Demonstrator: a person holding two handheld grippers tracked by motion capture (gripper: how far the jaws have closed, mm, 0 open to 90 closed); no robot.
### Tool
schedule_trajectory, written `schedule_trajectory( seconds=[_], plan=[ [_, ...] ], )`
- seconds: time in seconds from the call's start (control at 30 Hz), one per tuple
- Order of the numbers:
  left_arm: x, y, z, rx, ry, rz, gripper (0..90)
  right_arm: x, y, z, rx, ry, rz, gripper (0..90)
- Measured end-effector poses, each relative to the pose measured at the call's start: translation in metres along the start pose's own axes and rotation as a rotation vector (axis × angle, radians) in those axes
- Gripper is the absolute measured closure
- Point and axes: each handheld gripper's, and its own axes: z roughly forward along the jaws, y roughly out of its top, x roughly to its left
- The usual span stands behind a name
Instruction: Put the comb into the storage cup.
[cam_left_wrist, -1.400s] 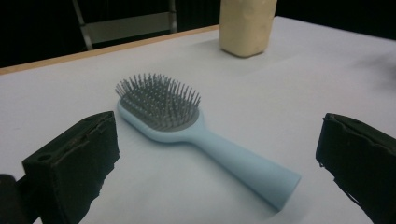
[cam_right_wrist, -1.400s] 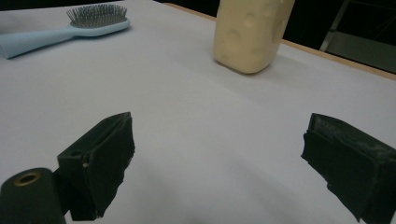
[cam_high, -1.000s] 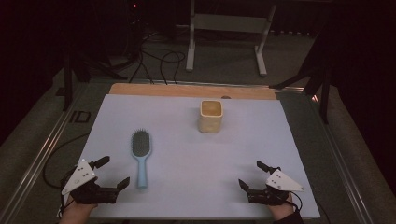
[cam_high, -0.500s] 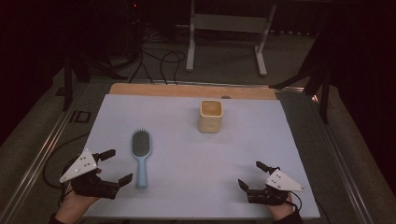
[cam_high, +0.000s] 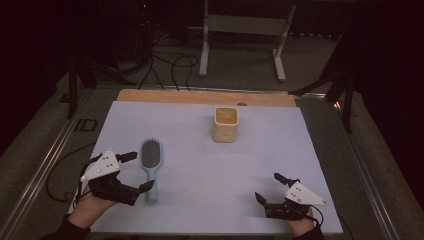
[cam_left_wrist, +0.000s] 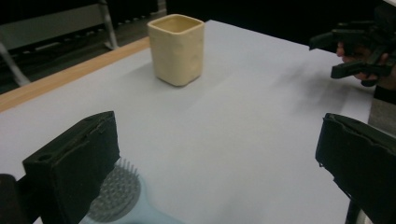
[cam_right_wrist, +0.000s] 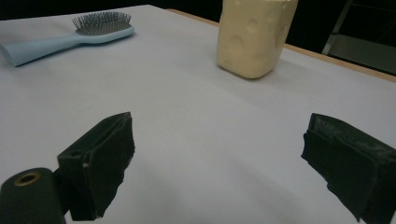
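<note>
A light blue hairbrush (cam_high: 151, 159) lies bristles up on the white table sheet (cam_high: 210, 170), handle toward me. My left gripper (cam_high: 140, 171) is open just left of the handle, one jaw beside the brush head and the other at the handle's end. In the left gripper view (cam_left_wrist: 217, 135) the brush head (cam_left_wrist: 114, 193) shows under the left jaw. A cream square cup (cam_high: 226, 125) stands upright farther back. My right gripper (cam_high: 268, 186) rests open near the front right, holding nothing. The right gripper view (cam_right_wrist: 219, 135) looks at the cup (cam_right_wrist: 254, 35) and the hairbrush (cam_right_wrist: 70, 35).
A wooden strip (cam_high: 200, 96) runs along the sheet's far edge. Behind the table stand a metal frame (cam_high: 240, 45) and loose cables (cam_high: 165, 65) on the floor. A metal rail (cam_high: 45, 165) borders the left side. The right gripper (cam_left_wrist: 359, 51) appears far off in the left gripper view.
My left gripper has lifted and moved forward and right, up to the hairbrush handle. The right gripper, brush and cup have stayed put.
</note>
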Motion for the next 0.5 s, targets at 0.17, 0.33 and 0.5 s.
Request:
schedule_trajectory(
  seconds=[0.17,0.33,0.5],
  plan=[
    [0.000,0.000,0.012,0.020,-0.014,0.005,0.0,0.000,0.000,0.000,0.001,0.001,-0.003,8.7],
    [-0.002,-0.005,0.023,0.039,-0.028,0.003,0.4,0.000,0.000,0.000,0.002,0.001,-0.003,8.7],
    [-0.006,-0.012,0.036,0.066,-0.049,0.018,0.5,0.001,0.000,0.000,0.001,0.004,-0.005,8.7]
  ],
)
